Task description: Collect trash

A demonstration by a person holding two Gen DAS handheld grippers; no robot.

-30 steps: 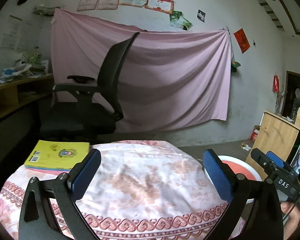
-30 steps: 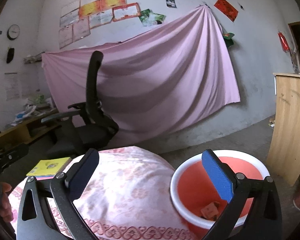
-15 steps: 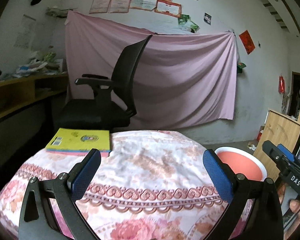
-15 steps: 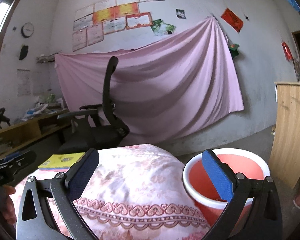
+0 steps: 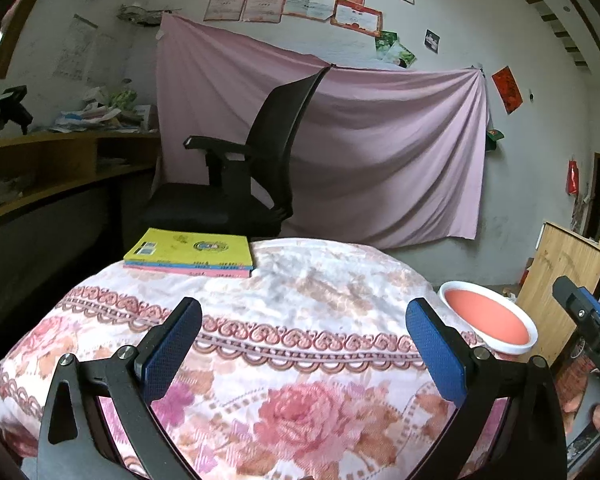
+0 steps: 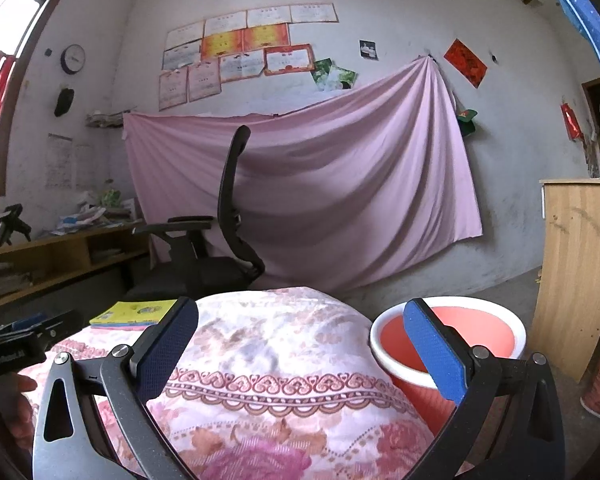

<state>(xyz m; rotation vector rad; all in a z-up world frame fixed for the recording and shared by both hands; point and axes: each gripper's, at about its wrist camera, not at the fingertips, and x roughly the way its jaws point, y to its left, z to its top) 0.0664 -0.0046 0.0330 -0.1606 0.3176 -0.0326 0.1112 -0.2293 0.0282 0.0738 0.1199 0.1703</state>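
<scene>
Both claws stand wide apart with nothing between their blue pads: the left gripper (image 5: 303, 342) and the right gripper (image 6: 300, 340) hover over the floral tablecloth (image 5: 300, 304). The red bucket (image 6: 460, 344) (white-rimmed) stands just beside the table's right edge; its contents cannot be made out. A stack of books (image 5: 190, 252) lies at the far left, before a black office chair (image 5: 256, 176).

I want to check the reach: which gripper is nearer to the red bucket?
Right. The right gripper sits just beside the red bucket; the left gripper is farther left, over the floral table.
</scene>
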